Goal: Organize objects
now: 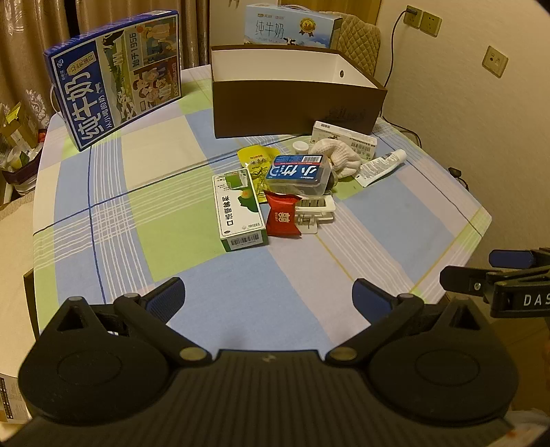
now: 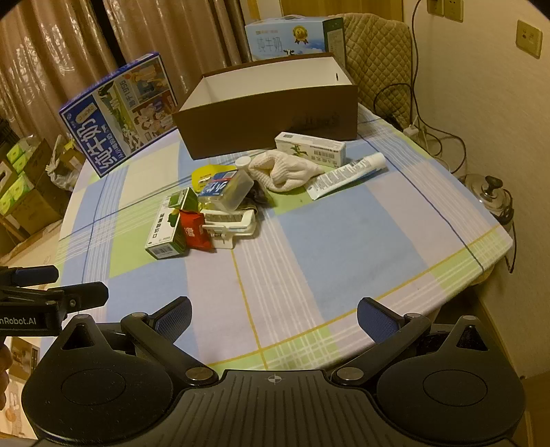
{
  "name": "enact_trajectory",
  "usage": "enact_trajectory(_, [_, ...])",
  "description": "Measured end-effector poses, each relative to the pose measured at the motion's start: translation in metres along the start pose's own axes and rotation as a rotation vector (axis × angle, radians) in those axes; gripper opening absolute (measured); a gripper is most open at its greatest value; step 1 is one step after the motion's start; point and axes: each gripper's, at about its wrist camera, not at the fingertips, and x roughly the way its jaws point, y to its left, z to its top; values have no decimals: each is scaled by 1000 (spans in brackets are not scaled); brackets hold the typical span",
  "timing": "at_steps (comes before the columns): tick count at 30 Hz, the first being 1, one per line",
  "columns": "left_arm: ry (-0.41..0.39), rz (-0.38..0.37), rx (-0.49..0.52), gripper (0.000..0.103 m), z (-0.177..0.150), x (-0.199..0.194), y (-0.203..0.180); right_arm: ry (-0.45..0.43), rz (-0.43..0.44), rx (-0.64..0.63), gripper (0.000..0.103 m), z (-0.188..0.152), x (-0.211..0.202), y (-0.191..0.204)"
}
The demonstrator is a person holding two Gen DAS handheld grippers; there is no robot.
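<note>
A pile of small items lies mid-table: a green-and-white medicine box [image 1: 239, 209] [image 2: 166, 230], a red packet [image 1: 282, 217] [image 2: 193, 231], a clear blue-labelled box [image 1: 298, 173] [image 2: 225, 188], a white clip [image 1: 314, 209] [image 2: 228, 227], a yellow pouch [image 1: 256, 161], a white knit cloth [image 1: 338, 154] [image 2: 287, 170], a tube [image 1: 380, 165] [image 2: 347, 174] and a long white carton [image 1: 343, 135] [image 2: 309, 147]. Behind them stands an open brown box [image 1: 292, 113] [image 2: 268, 113], nothing visible inside. My left gripper [image 1: 268, 299] and right gripper [image 2: 274, 318] hover open over the near table edge, both holding nothing.
A blue milk carton [image 1: 117, 74] [image 2: 118, 110] leans at the back left; a light-blue milk carton [image 1: 292, 29] [image 2: 292, 36] and a padded chair [image 2: 378, 51] stand behind the brown box. Cables and a metal pot [image 2: 490, 197] sit right of the table [image 2: 343, 258].
</note>
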Motion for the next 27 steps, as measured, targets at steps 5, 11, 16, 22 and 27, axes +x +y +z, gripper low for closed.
enact_trajectory(5, [2, -2, -1, 102, 1, 0, 1, 0, 0, 0, 101, 1, 0, -1])
enact_trajectory(11, [3, 0, -5, 102, 2, 0, 2, 0, 2, -2, 101, 1, -2, -2])
enact_trajectory(16, [3, 2, -6, 102, 2, 1, 2, -1, 4, -2, 101, 1, -1, -3])
enact_trajectory(22, [3, 2, -7, 102, 3, 1, 3, -2, 7, -6, 101, 2, -4, -1])
enact_trajectory(27, [4, 2, -8, 102, 3, 1, 3, -1, 7, -7, 101, 2, -3, -3])
